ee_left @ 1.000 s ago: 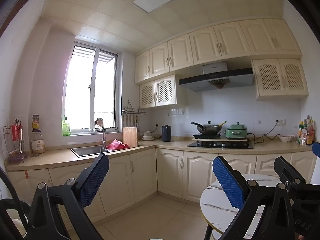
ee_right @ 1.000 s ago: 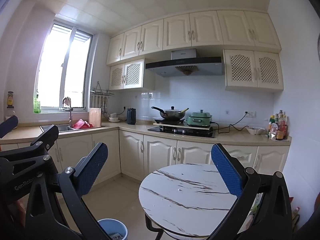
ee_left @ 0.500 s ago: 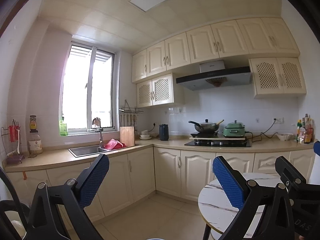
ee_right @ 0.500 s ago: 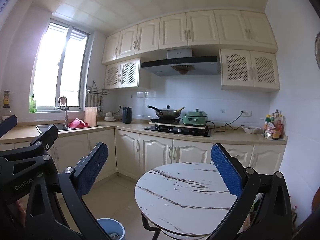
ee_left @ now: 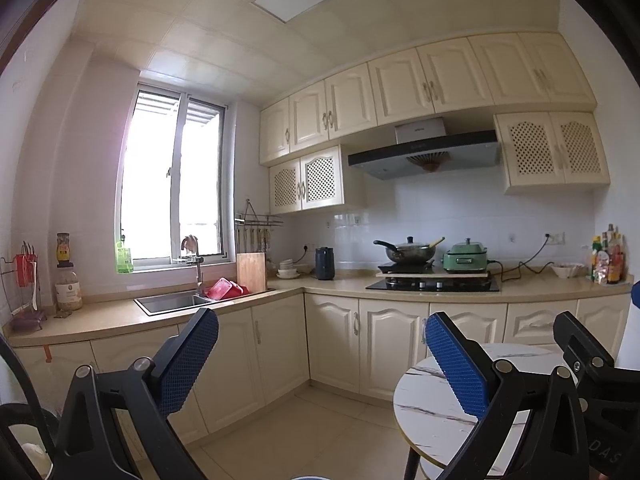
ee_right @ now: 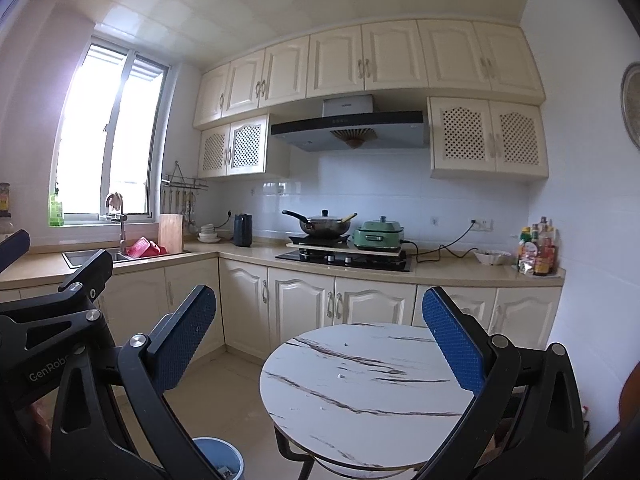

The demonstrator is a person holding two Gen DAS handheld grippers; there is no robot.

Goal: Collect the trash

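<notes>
**Trash run not visibly under way, both grippers empty**

Left gripper point(ee_left: 320, 364) was spread wide, holding nothing, aimed at the kitchen cabinets. Blue bin point(ee_right: 220, 458) sat on the floor by the round table's point(ee_right: 360, 384) left edge, some scraps inside. Right gripper point(ee_right: 320, 344) was likewise released and empty over the table. Tiny white specks point(ee_right: 341, 376) near the tabletop's centre were possibly trash; no pickup begun.

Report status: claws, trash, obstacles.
Left claw open, empty. Right claw open, empty. Blue plastic bin on floor beside round white marble-patterned table. No trash in view.
</notes>
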